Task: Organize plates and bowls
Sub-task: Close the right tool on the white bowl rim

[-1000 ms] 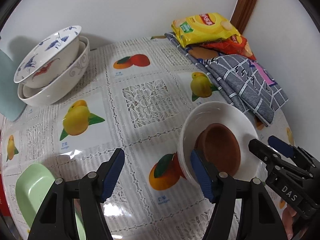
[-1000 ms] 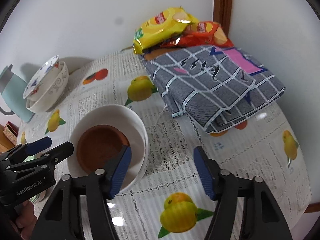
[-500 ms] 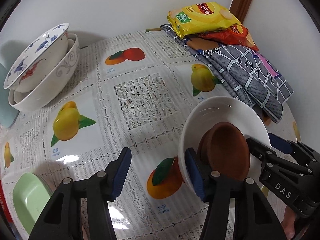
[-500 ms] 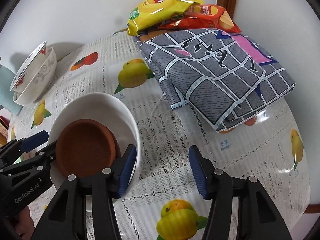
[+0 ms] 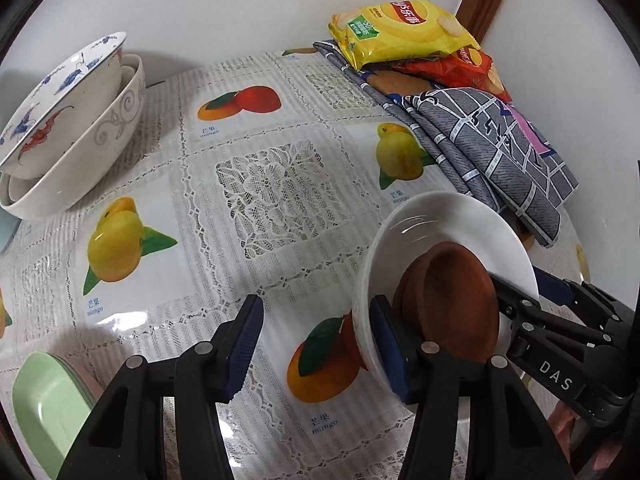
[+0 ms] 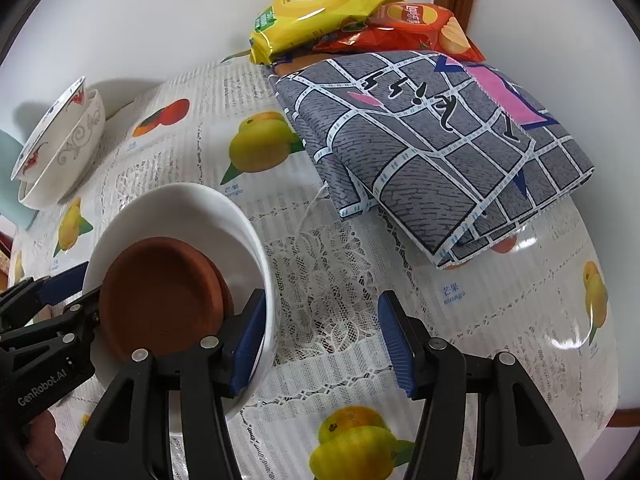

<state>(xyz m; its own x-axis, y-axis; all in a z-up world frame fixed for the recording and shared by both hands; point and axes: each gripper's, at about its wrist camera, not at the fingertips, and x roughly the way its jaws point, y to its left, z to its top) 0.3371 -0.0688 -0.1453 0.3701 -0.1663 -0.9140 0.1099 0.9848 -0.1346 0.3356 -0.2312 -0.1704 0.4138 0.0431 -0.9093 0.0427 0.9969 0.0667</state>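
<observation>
White bowl (image 5: 440, 224) with a brown dish (image 5: 452, 296) tilted inside it sits at the near right of your left wrist view, between your two tools. Your left gripper (image 5: 316, 344) stands spread wide; its right finger (image 5: 386, 344) lies against the bowl's outer left wall, its left finger (image 5: 244, 340) is over bare tablecloth (image 5: 276, 200), and nothing is clamped between them. Your right gripper (image 5: 556, 344) enters from the right, one finger reaching over the bowl's right rim beside the dish. At far left, a painted bowl (image 5: 60, 92) is nested, tilted, in a larger patterned bowl (image 5: 88, 160). A green plate (image 5: 44, 408) lies at the near left edge. Snack bags (image 5: 400, 28) rest on a folded grey cloth (image 5: 500, 152) at far right.

In your right wrist view, the white bowl (image 6: 180, 216) occupies the near left, holding the brown dish (image 6: 160, 300). Your right gripper (image 6: 320, 336) is released and wide; its left finger (image 6: 250, 336) sits inside the bowl's right wall, its right finger (image 6: 394, 340) over the tablecloth (image 6: 340, 264). Your left gripper (image 6: 60, 296) flanks the bowl from the left. The nested bowls (image 6: 60, 148) stand far left, the grey cloth (image 6: 432, 148) and snack bags (image 6: 328, 4) far right.
</observation>
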